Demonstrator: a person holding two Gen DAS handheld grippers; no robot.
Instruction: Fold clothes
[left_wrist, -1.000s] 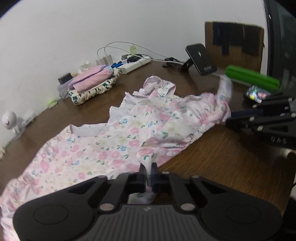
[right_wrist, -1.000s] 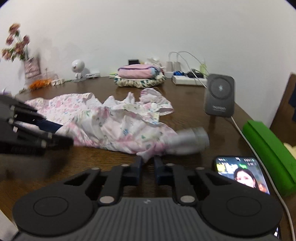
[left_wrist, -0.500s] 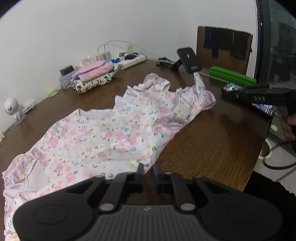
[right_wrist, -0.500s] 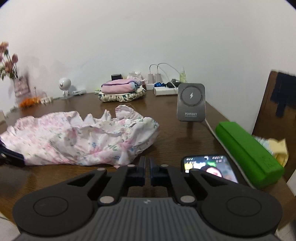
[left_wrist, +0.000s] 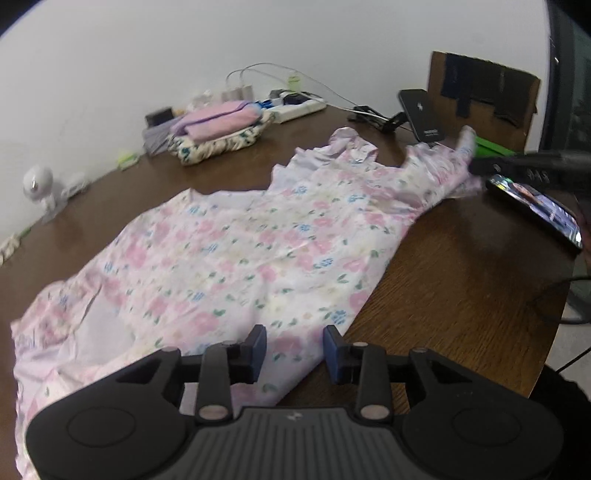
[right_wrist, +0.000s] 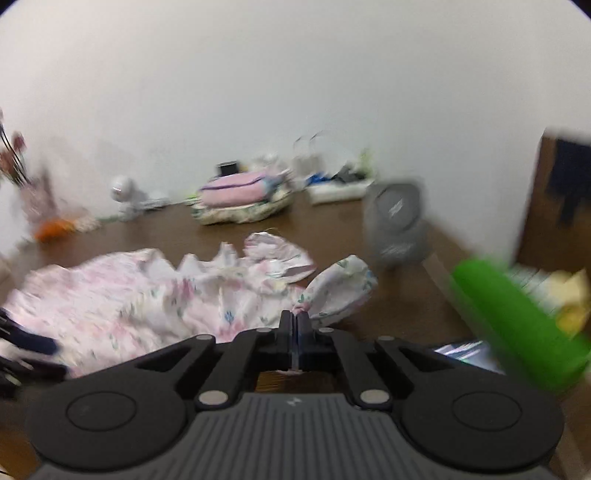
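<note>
- left wrist view: the left gripper (left_wrist: 294, 341), closed half a second ago, is now open over the near hem of the dress (left_wrist: 258, 236), which lies spread on the table (left_wrist: 461, 280); the table edge is near on the right.
- right wrist view: the right gripper (right_wrist: 294, 325) is now clamped on a sleeve of the dress (right_wrist: 147, 302), lifting it; the phone (right_wrist: 458, 350) and green box (right_wrist: 517, 325) stand close to the right.

a lived-in room at home: a brown wooden table (left_wrist: 461, 295) against a plain white wall (left_wrist: 184, 44), folded clothes (left_wrist: 218, 129) stacked at the far side beside a power strip (left_wrist: 299, 107) with chargers, a phone (left_wrist: 535, 206) on the right, flowers (right_wrist: 14, 158) far left.
</note>
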